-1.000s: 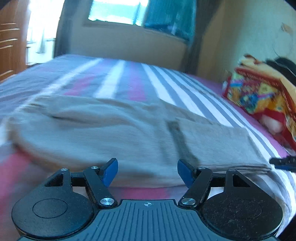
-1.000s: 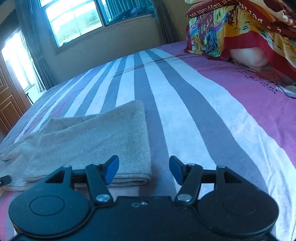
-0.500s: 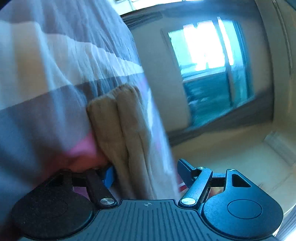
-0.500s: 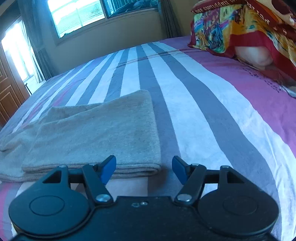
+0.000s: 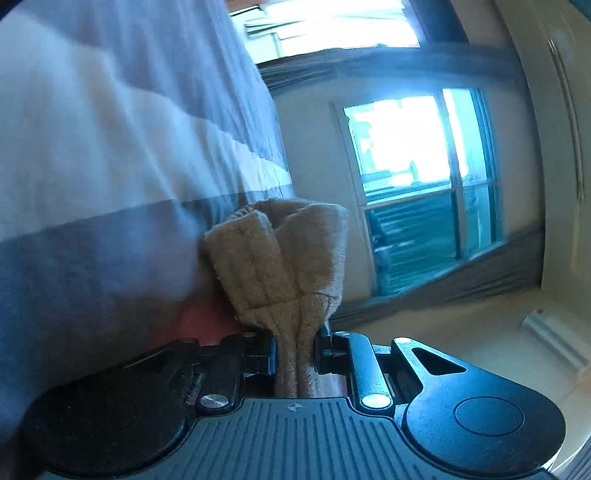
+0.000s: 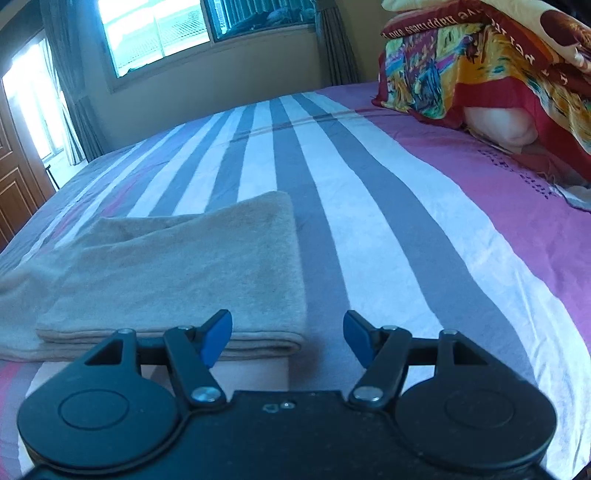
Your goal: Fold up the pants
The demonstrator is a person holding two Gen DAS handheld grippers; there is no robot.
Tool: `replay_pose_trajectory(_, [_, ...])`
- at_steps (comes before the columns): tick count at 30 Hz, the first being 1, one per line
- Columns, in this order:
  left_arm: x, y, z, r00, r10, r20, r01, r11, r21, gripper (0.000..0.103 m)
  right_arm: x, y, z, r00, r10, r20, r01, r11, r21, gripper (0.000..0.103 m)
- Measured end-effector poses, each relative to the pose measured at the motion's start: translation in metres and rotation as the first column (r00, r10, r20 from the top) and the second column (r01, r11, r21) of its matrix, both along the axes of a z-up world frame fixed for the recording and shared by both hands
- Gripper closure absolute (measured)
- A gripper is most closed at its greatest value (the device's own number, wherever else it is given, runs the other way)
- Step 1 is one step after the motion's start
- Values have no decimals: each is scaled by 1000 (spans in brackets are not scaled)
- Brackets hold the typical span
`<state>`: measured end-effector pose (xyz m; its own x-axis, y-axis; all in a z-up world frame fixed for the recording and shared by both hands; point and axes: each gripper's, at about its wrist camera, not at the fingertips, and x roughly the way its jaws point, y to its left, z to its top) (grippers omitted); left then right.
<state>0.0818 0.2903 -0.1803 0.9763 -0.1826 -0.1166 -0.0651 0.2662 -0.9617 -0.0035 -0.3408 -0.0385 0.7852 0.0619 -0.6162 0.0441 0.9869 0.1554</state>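
Observation:
The beige pants (image 6: 177,266) lie folded flat on the striped bedsheet (image 6: 369,206), left of centre in the right wrist view. My right gripper (image 6: 288,339) hovers open just in front of their near right corner, with nothing between its blue pads. In the left wrist view the picture is rolled sideways and the bedsheet (image 5: 92,147) fills the left side. My left gripper (image 5: 294,356) is shut on a thick bunched edge of the pants (image 5: 280,266), whose layers bulge out beyond the pads.
A colourful folded blanket (image 6: 491,62) and a pale pillow (image 6: 498,125) sit at the far right of the bed. Windows with curtains (image 6: 155,33) lie beyond the bed, and a wooden door (image 6: 14,184) stands at the left.
My left gripper dropped to the pants' edge, rolled onto its side and closed on the layered fabric. The right gripper stayed in place, opening slightly wider.

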Motion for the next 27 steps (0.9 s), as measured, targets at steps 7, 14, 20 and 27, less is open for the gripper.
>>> replay_pose_trajectory(7, [20,-2,7,999,-30,11,30,1000,2,48,0,-16,0,1000,-22,20,22,1000,10,37])
replay_pose_trajectory(14, [36,4,12,999,-27,23,28,999,-32,83,1,-39,-2,997,-68,32,67,998,15,37])
replay_pose_trajectory(20, [38,3,10,999,-26,-42,28,999,33,84,6,-68,1,991,-112,73,110,993,31,37])
replay_pose_trajectory(27, [63,-14,83,994,-110,23,105,979,177,84,14,-110,-8,978,-189,92,181,979,89,37])
